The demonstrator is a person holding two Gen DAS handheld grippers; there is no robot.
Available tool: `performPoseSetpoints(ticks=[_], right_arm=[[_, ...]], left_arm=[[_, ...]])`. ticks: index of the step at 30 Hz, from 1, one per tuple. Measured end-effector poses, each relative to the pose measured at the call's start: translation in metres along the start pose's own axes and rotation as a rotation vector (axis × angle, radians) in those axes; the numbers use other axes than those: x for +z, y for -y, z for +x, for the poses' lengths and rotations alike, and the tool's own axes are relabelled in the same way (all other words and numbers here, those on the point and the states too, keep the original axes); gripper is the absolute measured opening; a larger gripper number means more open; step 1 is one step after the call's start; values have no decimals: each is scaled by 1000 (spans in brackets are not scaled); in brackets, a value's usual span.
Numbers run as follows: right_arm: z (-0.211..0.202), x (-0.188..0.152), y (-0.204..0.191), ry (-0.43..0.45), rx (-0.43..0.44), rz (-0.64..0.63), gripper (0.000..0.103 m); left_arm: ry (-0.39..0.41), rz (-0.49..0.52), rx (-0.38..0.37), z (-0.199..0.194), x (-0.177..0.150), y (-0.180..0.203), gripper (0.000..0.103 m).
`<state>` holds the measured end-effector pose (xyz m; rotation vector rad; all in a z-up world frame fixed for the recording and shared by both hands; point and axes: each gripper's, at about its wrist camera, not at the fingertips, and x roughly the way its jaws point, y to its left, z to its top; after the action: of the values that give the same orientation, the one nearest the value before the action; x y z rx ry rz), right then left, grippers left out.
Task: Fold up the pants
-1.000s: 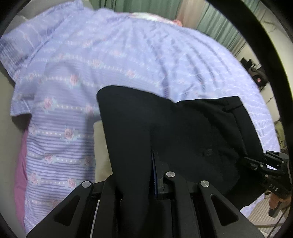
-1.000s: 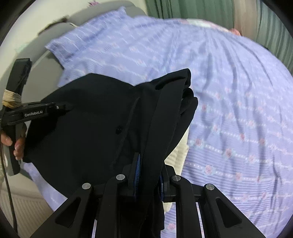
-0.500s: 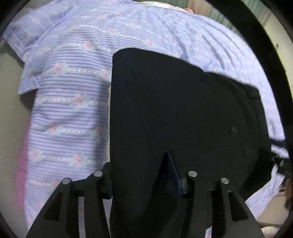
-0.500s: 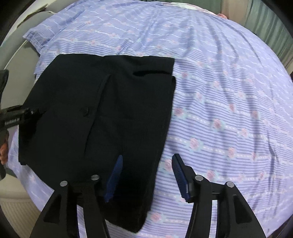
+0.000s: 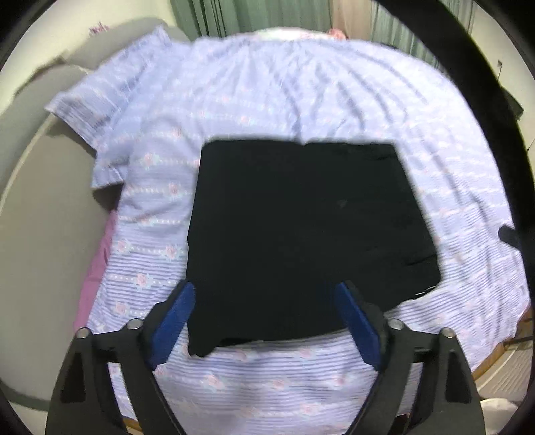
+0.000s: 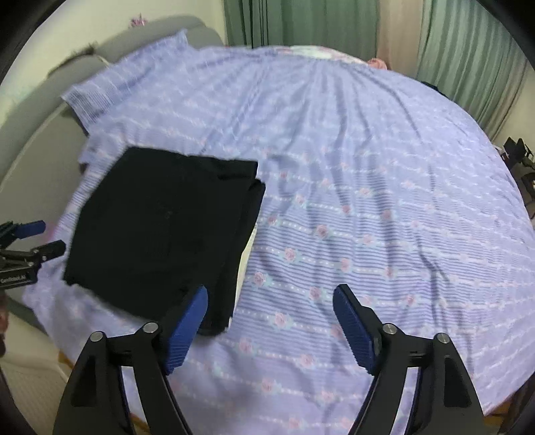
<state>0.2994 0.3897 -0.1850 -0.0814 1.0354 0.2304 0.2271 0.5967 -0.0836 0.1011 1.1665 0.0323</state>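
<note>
The black pants [image 5: 301, 231] lie folded into a flat rectangle on the lilac flowered bedspread [image 5: 301, 87], near the bed's front edge. My left gripper [image 5: 264, 301] hovers above their near edge, its jaws opening, blue pads wide apart, nothing pressed between them. In the right wrist view the pants [image 6: 160, 227] lie to the left. My right gripper [image 6: 271, 301] hangs over the bedspread [image 6: 367, 167] beside them, its jaws opening too and empty. The left gripper [image 6: 36, 237] also shows at that view's left edge.
A grey padded headboard [image 6: 40, 110] curves along the left of the bed. Green curtains [image 6: 301, 23] hang behind it. A pink sheet [image 5: 97, 264] peeks out under the spread at the left. Dark furniture [image 6: 518, 154] stands at the far right.
Both grippers let go of the pants and opened wide. Both pulled up and back, and the pants now lie flat and folded on the bed.
</note>
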Motion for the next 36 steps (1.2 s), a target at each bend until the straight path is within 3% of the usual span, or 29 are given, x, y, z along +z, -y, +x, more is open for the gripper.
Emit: performPoseSetpoints(ticks=[4,8,16,25,36], right_arm=[[-51,-10,20,65,17,32,91],[-105,-23,55,128,33,72,95],[-188,-50,127,228,11,71,97],[-260,-104,226,300,6,41,97],[-321,-165,334,331,-28,81,97]], left_arm=[[104,-43,-8,-52,6,30,94],[188,-24,-17,-101,6,75,101],[313,34,-35,-188,-1,207,103],[369,-9,-67,-234,-17,339,103],[398,-14,-75,-277,-37,447,103]])
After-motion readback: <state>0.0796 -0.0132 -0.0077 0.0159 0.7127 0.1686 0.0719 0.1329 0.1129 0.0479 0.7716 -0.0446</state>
